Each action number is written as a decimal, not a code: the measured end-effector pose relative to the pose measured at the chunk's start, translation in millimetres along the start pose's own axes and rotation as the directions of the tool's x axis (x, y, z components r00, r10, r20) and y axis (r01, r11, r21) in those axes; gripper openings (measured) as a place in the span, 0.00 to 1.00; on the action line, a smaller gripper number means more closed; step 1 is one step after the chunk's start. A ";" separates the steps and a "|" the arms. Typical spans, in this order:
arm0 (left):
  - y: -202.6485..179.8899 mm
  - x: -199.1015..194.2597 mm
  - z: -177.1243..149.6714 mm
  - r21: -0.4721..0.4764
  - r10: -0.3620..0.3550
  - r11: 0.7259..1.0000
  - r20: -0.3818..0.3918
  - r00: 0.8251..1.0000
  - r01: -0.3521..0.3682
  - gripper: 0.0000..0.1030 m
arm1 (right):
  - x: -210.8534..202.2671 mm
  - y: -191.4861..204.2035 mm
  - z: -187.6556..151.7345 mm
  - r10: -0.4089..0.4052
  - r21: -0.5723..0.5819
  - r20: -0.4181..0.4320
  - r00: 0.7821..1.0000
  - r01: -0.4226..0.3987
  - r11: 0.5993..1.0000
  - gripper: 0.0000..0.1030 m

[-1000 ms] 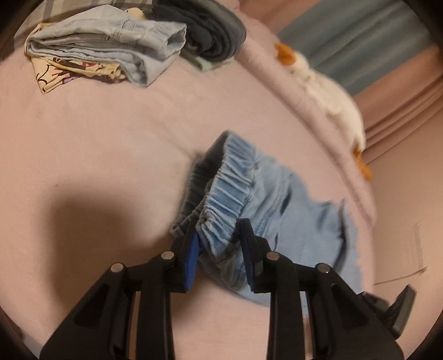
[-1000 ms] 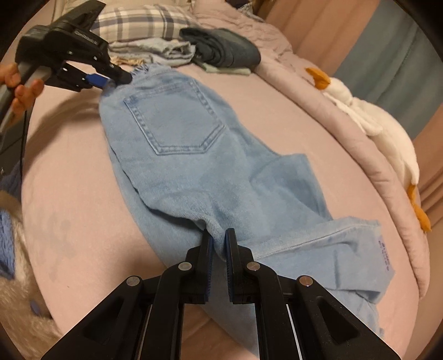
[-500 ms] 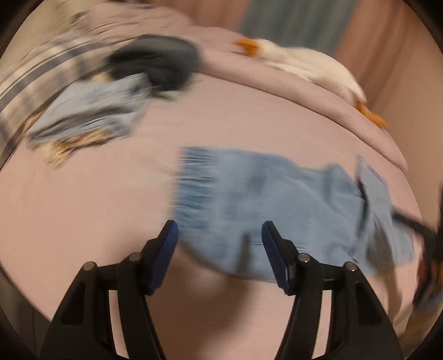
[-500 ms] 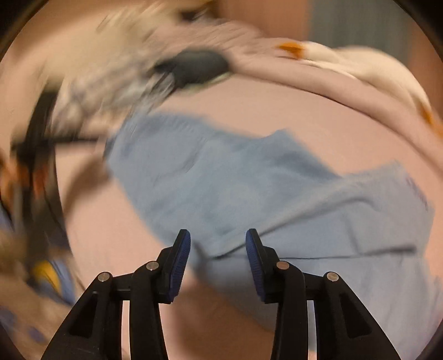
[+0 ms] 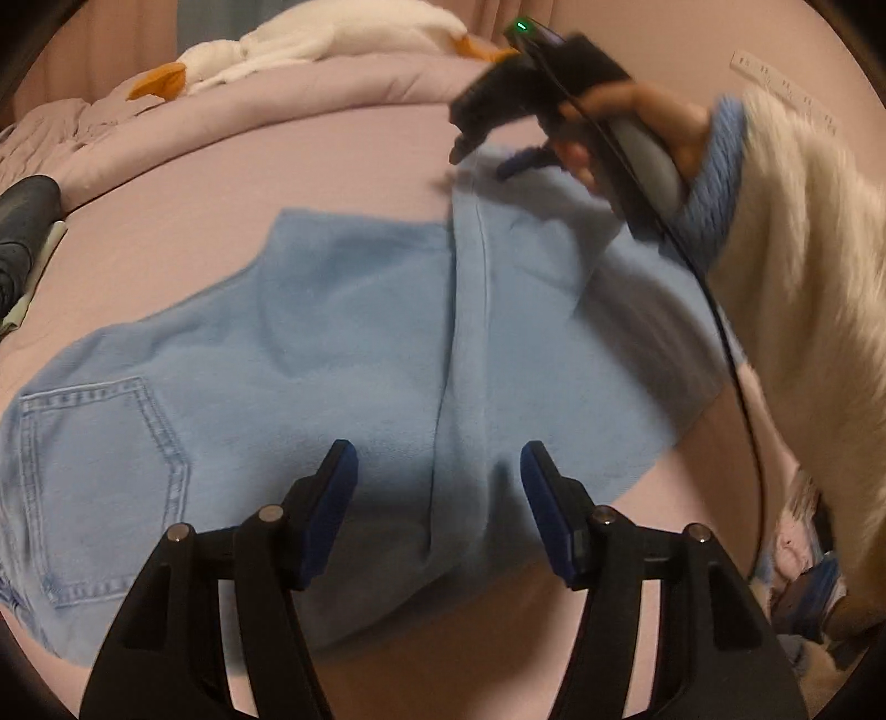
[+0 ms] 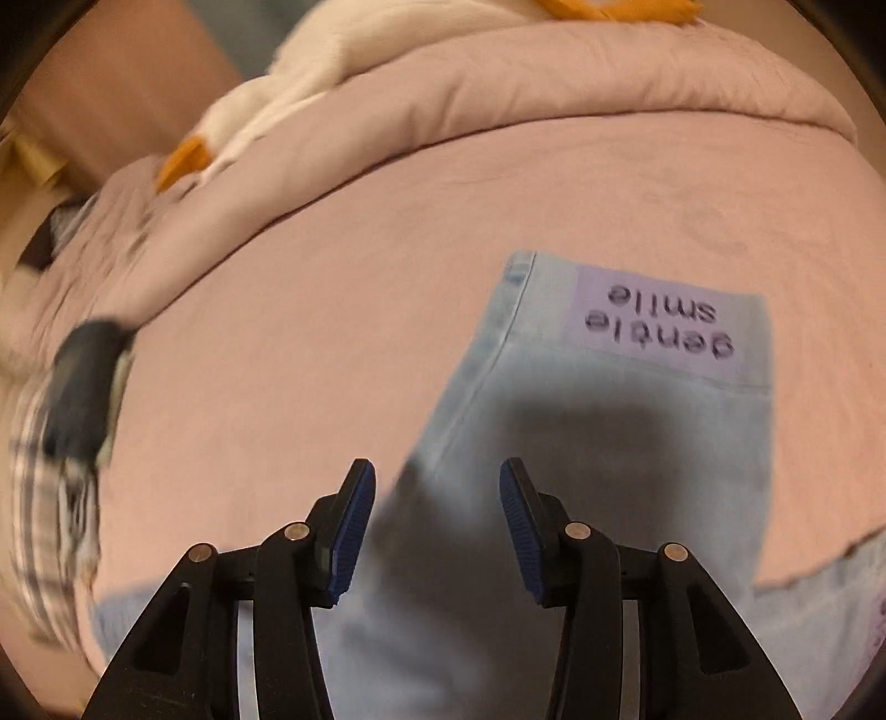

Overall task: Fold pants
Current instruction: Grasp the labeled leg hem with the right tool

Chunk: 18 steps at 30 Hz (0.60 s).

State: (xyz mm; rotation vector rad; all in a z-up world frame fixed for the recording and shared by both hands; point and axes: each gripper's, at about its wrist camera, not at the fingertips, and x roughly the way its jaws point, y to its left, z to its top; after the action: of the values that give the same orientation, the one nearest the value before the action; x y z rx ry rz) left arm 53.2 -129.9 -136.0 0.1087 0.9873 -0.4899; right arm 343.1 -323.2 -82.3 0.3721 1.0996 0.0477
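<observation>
Light blue denim pants (image 5: 343, 343) lie flat on the pink bed, back pocket (image 5: 105, 487) at the left, legs folded over toward the right. My left gripper (image 5: 437, 509) is open and empty, just above the pants' near edge. My right gripper (image 6: 437, 526) is open and empty above a pant leg (image 6: 609, 443) whose hem carries a lilac "gentle smile" label (image 6: 664, 321). In the left wrist view the right gripper (image 5: 498, 149) hovers at the far end of the legs, held in a hand.
A rolled pink duvet (image 5: 277, 116) with a white goose plush (image 5: 310, 39) runs along the far side. Dark folded clothes (image 5: 22, 232) sit at the left. A plaid pillow (image 6: 50, 498) is at the left in the right wrist view. A white fluffy sleeve (image 5: 803, 310) fills the right.
Both grippers let go of the pants and opened. The pants now lie flat on the bed. Both grippers swung to the right, toward the leg end.
</observation>
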 end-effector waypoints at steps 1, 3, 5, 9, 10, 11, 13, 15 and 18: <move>0.3 3.0 -0.8 0.003 0.002 1.000 -0.008 1.000 -0.002 0.49 | 7.5 2.6 2.5 -0.023 0.018 -0.012 1.000 0.023 1.000 0.45; 0.5 7.7 -1.5 0.008 0.004 1.000 -0.015 1.000 -0.004 0.35 | 21.4 4.7 7.6 -0.070 0.036 -0.035 0.997 0.071 0.997 0.45; 1.9 10.2 -1.6 0.007 0.004 1.000 -0.022 1.000 -0.004 0.30 | 24.4 1.4 8.8 -0.103 0.027 -0.048 0.993 0.105 0.994 0.45; -2.9 8.9 -0.8 0.023 -0.016 1.000 -0.024 1.000 0.016 0.13 | 22.7 7.3 4.7 -0.163 -0.022 -0.009 0.987 0.163 0.986 0.14; -4.8 8.7 -0.9 0.036 -0.018 0.999 -0.025 1.000 0.019 0.12 | 20.9 4.5 3.0 -0.137 -0.016 -0.007 0.990 0.137 0.990 0.08; -7.0 7.9 -1.4 0.046 -0.016 0.999 -0.023 1.000 0.017 0.12 | 15.7 -1.1 0.4 -0.115 0.006 -0.001 0.993 0.115 0.993 0.06; -6.4 6.8 0.0 0.048 -0.020 0.999 -0.018 1.000 0.021 0.12 | -1.1 -9.9 -6.2 -0.076 0.033 0.030 0.997 0.075 0.997 0.04; -4.4 4.2 -1.9 0.043 -0.023 0.999 -0.011 1.000 0.023 0.12 | -36.0 -17.8 -17.1 0.001 0.041 0.105 0.994 -0.005 0.999 0.04; -4.0 -0.7 -4.5 0.059 -0.019 0.998 0.006 1.000 0.018 0.12 | -106.5 -38.7 -43.1 0.083 0.043 0.237 0.968 -0.096 0.994 0.04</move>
State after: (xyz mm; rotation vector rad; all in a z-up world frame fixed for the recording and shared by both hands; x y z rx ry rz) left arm 47.6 -131.8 -137.4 0.1510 0.9686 -0.5362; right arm 250.7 -371.3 -20.1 0.4638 0.8510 0.0524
